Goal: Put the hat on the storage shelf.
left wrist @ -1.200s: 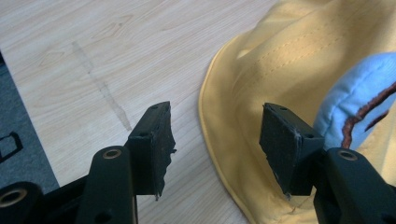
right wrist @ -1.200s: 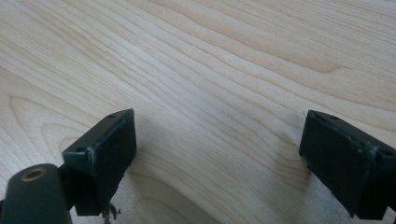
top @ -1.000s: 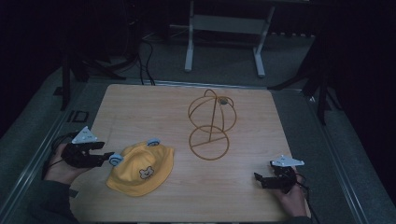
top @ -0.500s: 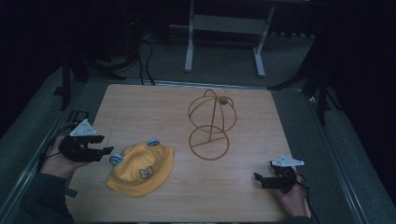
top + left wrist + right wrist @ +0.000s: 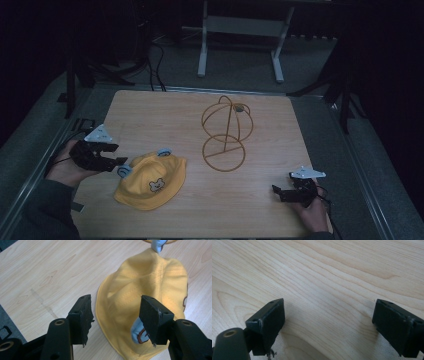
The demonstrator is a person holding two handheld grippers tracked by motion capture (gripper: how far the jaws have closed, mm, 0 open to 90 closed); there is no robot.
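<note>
Wooden table (image 5: 165, 107) under me: the yellow hat (image 5: 151, 181) lies flat near its front left. I have my left gripper (image 5: 116, 315) spread wide over the hat's brim; my right gripper (image 5: 329, 322) gapes wide above bare wood.

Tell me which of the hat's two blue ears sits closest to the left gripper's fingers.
The blue ear at the hat's near edge, tucked against one finger of the left gripper. The other ear pokes out at the far side, toward the wire stand.

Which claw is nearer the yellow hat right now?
Left. The left claw sits open at the yellow hat edge; the right claw rests open, well off to the hat's right.
</note>
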